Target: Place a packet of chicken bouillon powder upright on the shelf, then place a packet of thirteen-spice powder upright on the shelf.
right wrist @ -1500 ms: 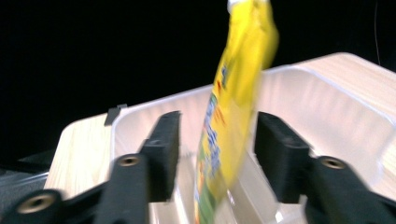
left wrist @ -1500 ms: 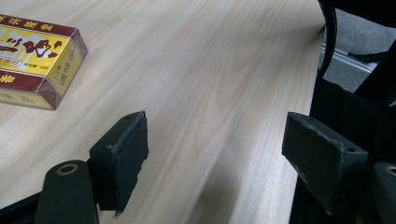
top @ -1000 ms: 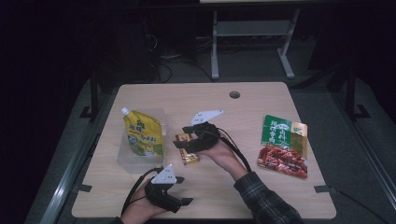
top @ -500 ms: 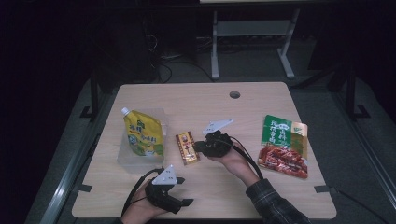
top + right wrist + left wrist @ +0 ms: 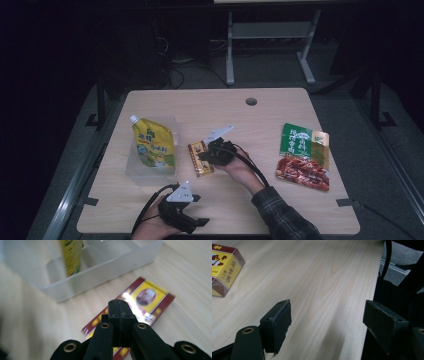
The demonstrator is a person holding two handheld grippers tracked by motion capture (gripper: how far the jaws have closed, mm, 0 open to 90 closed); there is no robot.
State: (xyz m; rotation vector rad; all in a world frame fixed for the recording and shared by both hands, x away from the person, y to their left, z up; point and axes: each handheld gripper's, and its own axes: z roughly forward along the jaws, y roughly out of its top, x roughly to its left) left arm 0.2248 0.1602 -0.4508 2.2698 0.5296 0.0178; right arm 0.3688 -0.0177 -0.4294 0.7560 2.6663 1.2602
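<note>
I see a dim room with light falling mostly on a pale wooden table (image 5: 280, 120). It has a small round hole (image 5: 251, 101) near its far edge. The table sits on a grey floor (image 5: 350, 120), with dark metal frame bars (image 5: 70, 180) running along its left and right sides. Beyond the far edge stands a light grey metal stand (image 5: 270, 35) with two splayed legs. Black cables (image 5: 190, 65) lie tangled on the floor beside it. The rest of the background falls into near-black shadow.
</note>
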